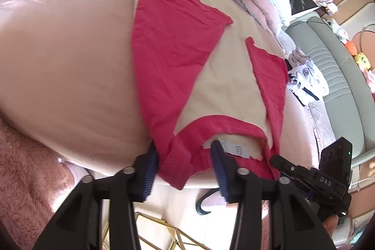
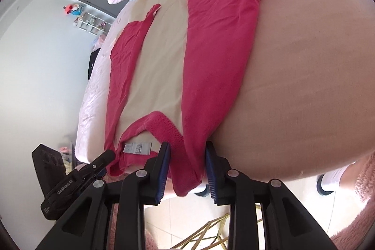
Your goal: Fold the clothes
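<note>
lying flat on the pink bed [image 1: 58, 67], the red-and-cream knit top [image 1: 164, 57] has its collar edge between both grippers; left gripper [image 1: 184, 156] and right gripper [image 2: 187, 156] jaws stand released around the red fabric

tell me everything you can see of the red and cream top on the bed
The red and cream top is a soft knit: cream body, red sleeves folded inward, red ribbed neckline, white label inside the collar. It lies flat on the pink bed, neckline at the near edge. Red shoulder fabric sits between the jaws of the left gripper and right gripper.
</note>
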{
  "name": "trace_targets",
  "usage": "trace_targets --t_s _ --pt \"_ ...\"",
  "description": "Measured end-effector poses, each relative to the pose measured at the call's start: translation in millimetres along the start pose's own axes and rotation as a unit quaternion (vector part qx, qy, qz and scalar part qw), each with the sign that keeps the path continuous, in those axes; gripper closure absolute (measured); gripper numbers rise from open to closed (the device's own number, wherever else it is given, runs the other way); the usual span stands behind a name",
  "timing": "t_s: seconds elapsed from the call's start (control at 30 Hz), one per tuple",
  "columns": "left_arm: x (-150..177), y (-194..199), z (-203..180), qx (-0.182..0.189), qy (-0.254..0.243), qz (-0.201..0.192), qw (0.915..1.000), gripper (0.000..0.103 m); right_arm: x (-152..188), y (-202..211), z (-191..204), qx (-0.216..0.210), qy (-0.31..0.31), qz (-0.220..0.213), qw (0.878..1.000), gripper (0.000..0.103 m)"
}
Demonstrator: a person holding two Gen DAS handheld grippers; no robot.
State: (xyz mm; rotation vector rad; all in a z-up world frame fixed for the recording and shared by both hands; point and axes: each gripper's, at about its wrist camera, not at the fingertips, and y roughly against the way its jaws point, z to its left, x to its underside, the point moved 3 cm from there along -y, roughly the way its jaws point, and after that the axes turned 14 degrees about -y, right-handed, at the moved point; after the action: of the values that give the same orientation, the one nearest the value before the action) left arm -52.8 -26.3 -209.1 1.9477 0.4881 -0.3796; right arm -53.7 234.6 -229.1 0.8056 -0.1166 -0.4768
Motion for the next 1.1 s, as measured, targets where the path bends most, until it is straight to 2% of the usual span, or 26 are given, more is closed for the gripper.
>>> trace_targets --t_s 0.27,0.5,0.53,0.57,0.6,0.67,0.83,0.93,1.03,1.1 --pt "-2 -9 12 0.021 0.039 -0.004 0.9990 0.074 2 -1 -3 0.003 -0.002 0.003 1.000 0.076" --pt "-14 -16 5 -0.002 0.009 -0.017 0.9998 0.074 -15 -16 17 0.027 0.041 -0.008 0.999 0.076" --pt "-13 -15 4 -0.004 0.007 -0.016 0.9998 0.075 -14 -15 15 0.026 0.038 -0.010 0.999 0.076" --pt "-12 -13 5 -0.005 0.008 -0.014 0.9999 0.085 -13 -15 13 0.024 0.035 -0.011 0.999 0.077" --pt "-10 -11 6 0.003 0.013 -0.012 0.9998 0.090 -10 -13 11 0.023 0.032 -0.009 0.999 0.078" --pt "-7 -9 12 0.025 0.033 -0.016 0.9990 0.090 -4 -9 7 0.024 0.034 -0.008 0.999 0.086" --pt "-16 -24 18 0.038 0.058 -0.018 0.9974 0.090 -9 -10 2 0.017 0.016 -0.019 1.000 0.088" --pt "-21 -26 10 0.020 0.027 -0.021 0.9992 0.090 -13 -14 6 0.019 0.021 -0.027 0.999 0.086" --pt "-21 -21 5 0.005 0.014 -0.015 0.9998 0.095 -11 -8 11 0.020 0.036 -0.032 0.999 0.097" --pt "-22 -15 2 0.001 0.008 -0.016 0.9998 0.097 -10 1 15 0.015 0.043 -0.038 0.998 0.098"
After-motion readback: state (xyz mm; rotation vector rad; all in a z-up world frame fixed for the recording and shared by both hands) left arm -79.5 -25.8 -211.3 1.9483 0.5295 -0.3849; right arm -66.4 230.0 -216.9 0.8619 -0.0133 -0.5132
